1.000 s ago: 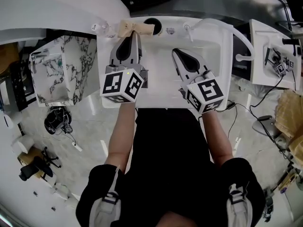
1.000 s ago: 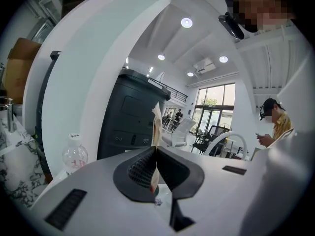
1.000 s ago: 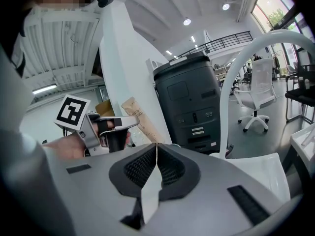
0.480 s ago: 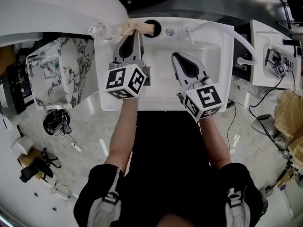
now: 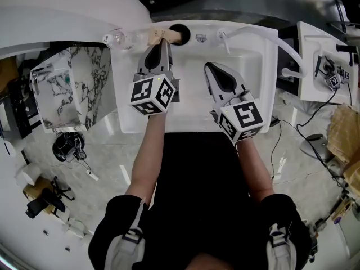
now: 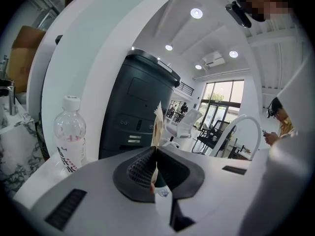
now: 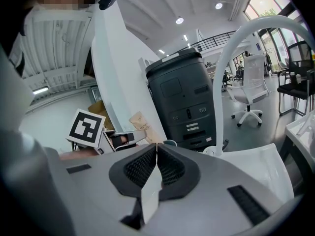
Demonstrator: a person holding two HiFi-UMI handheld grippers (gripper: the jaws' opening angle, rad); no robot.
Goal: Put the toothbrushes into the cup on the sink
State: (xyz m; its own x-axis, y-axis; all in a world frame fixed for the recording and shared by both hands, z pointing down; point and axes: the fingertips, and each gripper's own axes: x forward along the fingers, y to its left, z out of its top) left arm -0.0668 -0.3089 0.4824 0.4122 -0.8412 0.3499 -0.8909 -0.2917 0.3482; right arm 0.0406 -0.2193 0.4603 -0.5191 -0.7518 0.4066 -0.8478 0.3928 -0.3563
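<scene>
Forward, left tongs (image 5: 160, 40) tight on wrapped toothbrush (image 5: 152, 35) beside cup (image 5: 186, 28).

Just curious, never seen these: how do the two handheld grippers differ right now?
The left gripper pinches a tan paper packet; the right gripper grips nothing. The left gripper reaches the back rim of the sink by the dark cup; the right gripper sits over the basin. Both have jaws together.

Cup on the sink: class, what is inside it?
Only a dark opening shows in the cup; no contents can be made out. The packet shut in the left tool overlaps its rim in the head view, hiding part of the inside.
</scene>
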